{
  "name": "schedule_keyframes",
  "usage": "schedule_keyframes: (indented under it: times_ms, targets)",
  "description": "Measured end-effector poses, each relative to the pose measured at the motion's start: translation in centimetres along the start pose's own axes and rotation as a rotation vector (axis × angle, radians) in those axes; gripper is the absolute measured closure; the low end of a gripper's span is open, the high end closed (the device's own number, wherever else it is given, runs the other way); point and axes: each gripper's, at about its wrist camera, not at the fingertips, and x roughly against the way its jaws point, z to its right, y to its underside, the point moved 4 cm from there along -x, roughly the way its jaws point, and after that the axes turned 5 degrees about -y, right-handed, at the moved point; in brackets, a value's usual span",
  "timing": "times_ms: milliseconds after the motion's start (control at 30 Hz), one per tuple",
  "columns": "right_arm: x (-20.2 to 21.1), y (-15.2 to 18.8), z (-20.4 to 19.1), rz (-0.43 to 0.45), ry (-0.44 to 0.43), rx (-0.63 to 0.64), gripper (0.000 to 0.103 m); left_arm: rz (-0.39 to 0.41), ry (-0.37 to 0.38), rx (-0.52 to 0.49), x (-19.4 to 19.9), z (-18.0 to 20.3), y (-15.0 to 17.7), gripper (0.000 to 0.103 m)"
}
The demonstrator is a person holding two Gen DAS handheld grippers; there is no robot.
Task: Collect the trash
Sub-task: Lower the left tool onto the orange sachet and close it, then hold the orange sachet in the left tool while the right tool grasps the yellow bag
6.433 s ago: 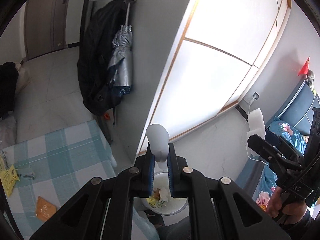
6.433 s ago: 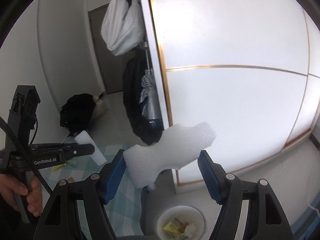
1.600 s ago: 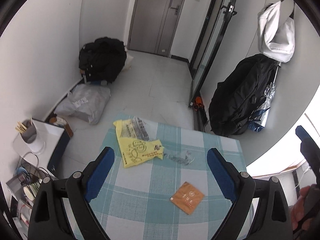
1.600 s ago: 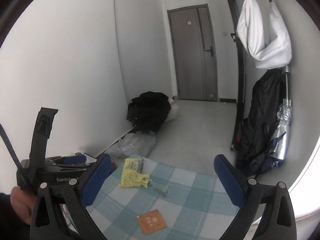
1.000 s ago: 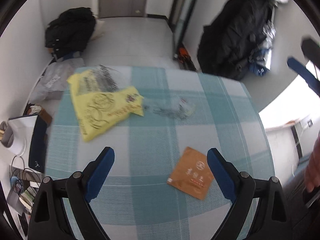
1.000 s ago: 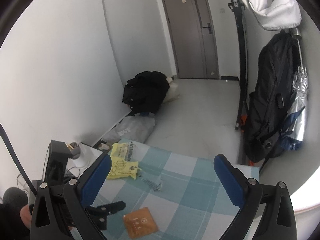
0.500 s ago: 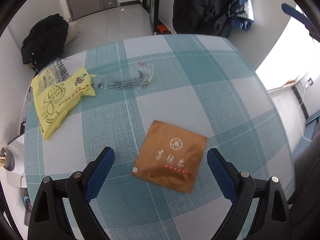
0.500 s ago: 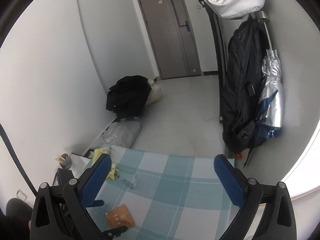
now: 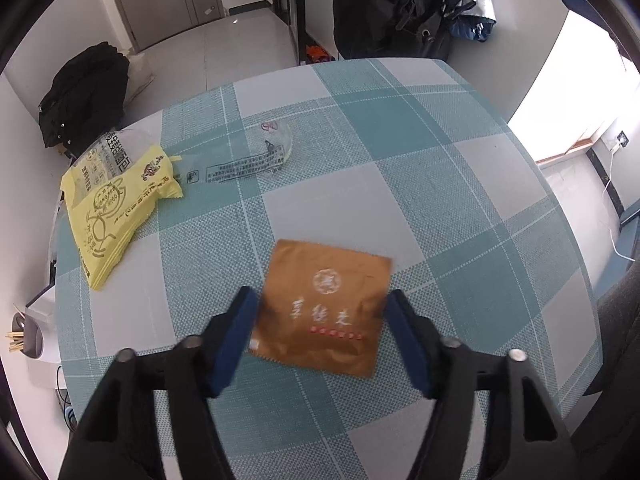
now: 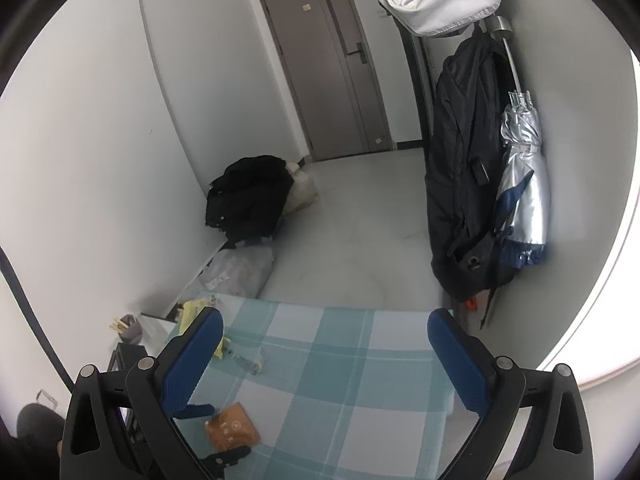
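A brown square packet [image 9: 328, 280] lies flat on the teal-and-white checked tablecloth [image 9: 440, 160]. My left gripper [image 9: 320, 304] points down over it, its jaws closing, with the packet between the blue pads [image 9: 240, 320]. I see no firm press on it. A yellow plastic bag [image 9: 112, 208] and a clear printed wrapper [image 9: 256, 160] lie farther back on the left. My right gripper [image 10: 324, 344] hangs open and empty above the near table edge. In its view the left gripper's fingers [image 10: 200, 410] flank the packet [image 10: 232, 426].
A black backpack [image 10: 460, 184] and a silver folded umbrella [image 10: 524, 168] hang on the right wall. On the floor beyond the table are a black bag [image 10: 248, 196] and a grey plastic sack [image 10: 240, 272]. A cup of sticks [image 10: 130, 328] stands left of the table.
The left gripper came down closer to the brown packet and its jaws narrowed from wide apart to either side of it. The right gripper stayed open, its view shifting slightly.
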Motion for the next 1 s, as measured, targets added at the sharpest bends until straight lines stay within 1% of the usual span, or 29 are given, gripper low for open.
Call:
schedule_keyframes:
  times_ms: [133, 200, 433, 667, 800, 900, 1000]
  targets:
    - [0.1, 0.1, -0.1, 0.002, 0.0, 0.009, 0.0, -0.008, -0.006, 0.016, 0.0, -0.3, -0.1, 0.056]
    - [0.1, 0.1, -0.1, 0.002, 0.006, 0.014, 0.0, -0.009, -0.007, 0.037, 0.0, -0.6, -0.2, 0.063]
    - [0.2, 0.2, 0.2, 0.002, 0.016, 0.009, 0.0, -0.012, 0.022, 0.088, -0.6, -1.0, -0.9, 0.067]
    - [-0.2, 0.1, 0.0, -0.006, 0.019, 0.004, 0.0, -0.019, 0.076, 0.195, -0.4, -2.6, -0.7, 0.067]
    - [-0.9, 0.2, -0.3, -0.021, 0.018, -0.007, 0.0, 0.018, 0.111, 0.264, 0.8, -4.0, -0.6, 0.067]
    - [-1.8, 0.3, -0.8, -0.041, 0.019, -0.015, 0.0, 0.073, 0.115, 0.3, 2.5, -5.4, -0.4, 0.067]
    - [-2.9, 0.7, -1.4, -0.07, 0.025, -0.019, 0.0, 0.135, 0.12, 0.361, 4.6, -7.8, 0.1, 0.067]
